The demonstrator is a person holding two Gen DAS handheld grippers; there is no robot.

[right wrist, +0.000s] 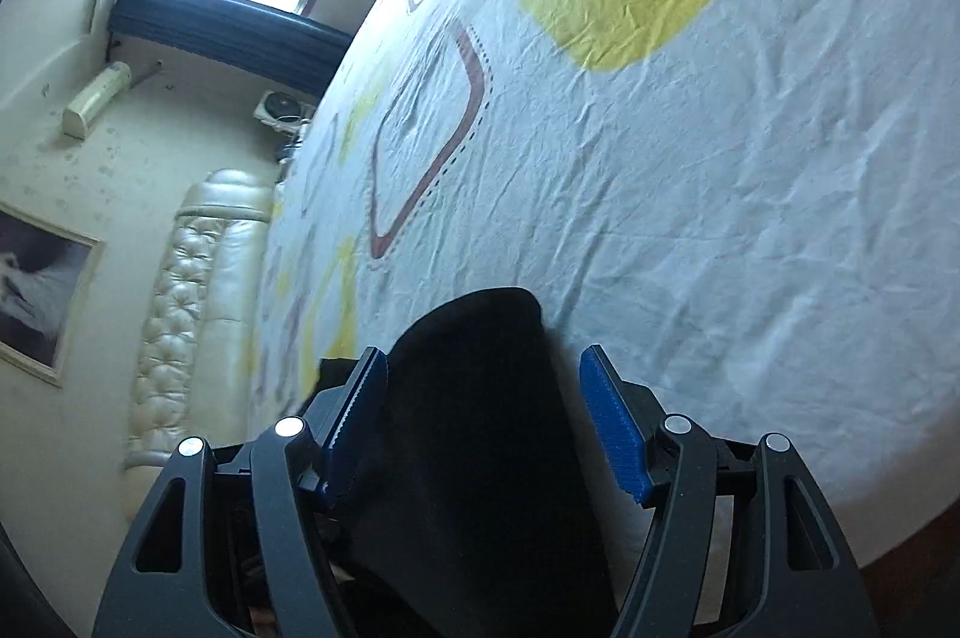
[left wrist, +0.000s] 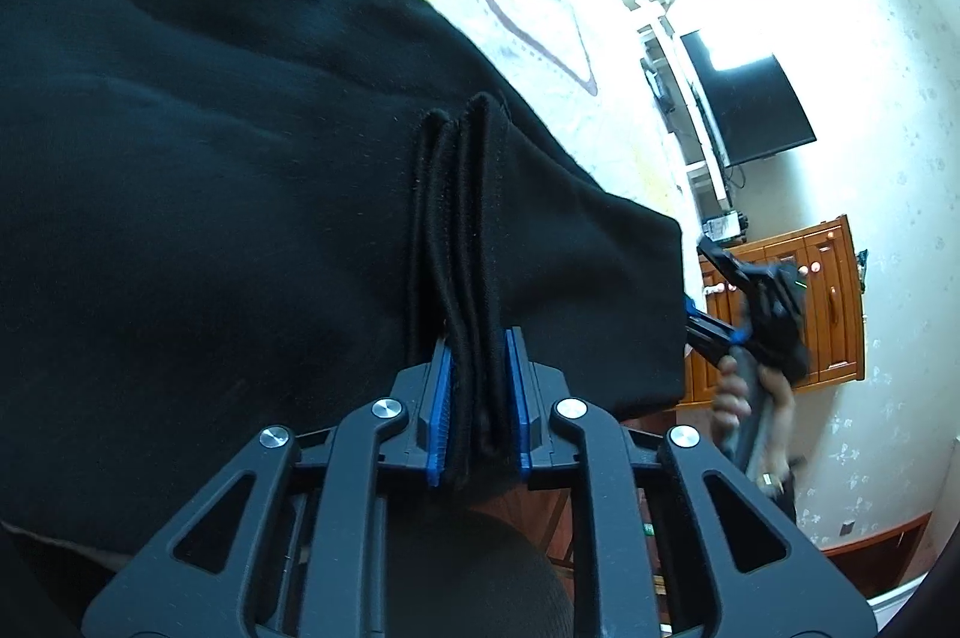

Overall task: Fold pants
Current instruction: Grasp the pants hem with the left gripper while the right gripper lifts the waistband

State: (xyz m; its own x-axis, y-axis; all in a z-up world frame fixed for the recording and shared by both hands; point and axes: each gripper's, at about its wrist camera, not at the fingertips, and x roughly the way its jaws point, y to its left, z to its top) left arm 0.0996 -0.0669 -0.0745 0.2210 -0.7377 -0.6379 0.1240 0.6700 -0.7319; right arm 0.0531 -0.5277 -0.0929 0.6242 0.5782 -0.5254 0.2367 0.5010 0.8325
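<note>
Layered hem of black fabric pants (left wrist: 456,242) is clamped by left gripper (left wrist: 477,386); right gripper (right wrist: 486,434) is spread, cloth lying unpinched between.

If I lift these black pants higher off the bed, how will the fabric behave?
Likely floppy: the black pants drape in soft folds. Several hem layers bunch between the left gripper pads, so they may slip out unevenly. The cloth looks thick, so probably fairly heavy; the part within the right gripper seems loose.
</note>
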